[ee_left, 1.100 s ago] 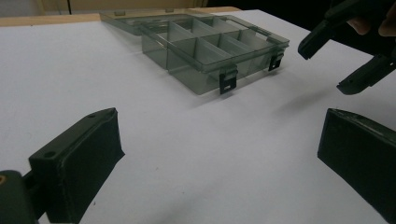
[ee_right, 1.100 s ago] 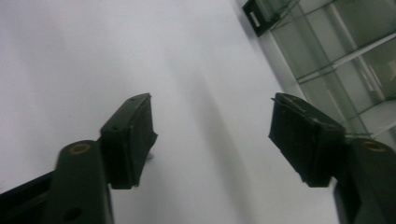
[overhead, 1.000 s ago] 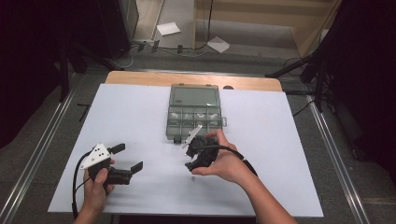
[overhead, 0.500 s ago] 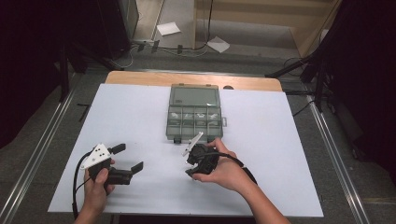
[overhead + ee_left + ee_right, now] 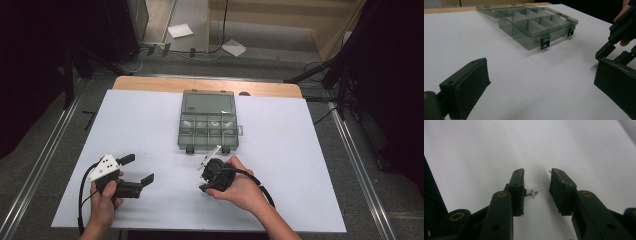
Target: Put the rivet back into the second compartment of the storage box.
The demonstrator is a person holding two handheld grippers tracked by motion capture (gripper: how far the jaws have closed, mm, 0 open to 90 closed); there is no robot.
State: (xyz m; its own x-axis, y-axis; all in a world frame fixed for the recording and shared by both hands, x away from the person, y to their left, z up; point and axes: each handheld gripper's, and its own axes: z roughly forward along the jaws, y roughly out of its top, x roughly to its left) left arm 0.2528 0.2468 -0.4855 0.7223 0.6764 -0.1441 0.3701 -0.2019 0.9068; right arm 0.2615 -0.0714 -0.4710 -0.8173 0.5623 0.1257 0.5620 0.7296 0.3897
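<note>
Screw [image 5: 532, 193] between right gripper [image 5: 537, 185] jaws, touching one

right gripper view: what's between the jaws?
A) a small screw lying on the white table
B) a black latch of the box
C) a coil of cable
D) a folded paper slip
A: a small metal screw lies on the white table between the jaws of the right gripper, close against one, with a gap to the other.

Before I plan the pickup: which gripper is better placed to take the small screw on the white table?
Right. In the right gripper view the screw lies between the right gripper's jaws, which have just been closing around it, one end at a pad. The left gripper sits open, off to the side, with bare table between its jaws.
</note>
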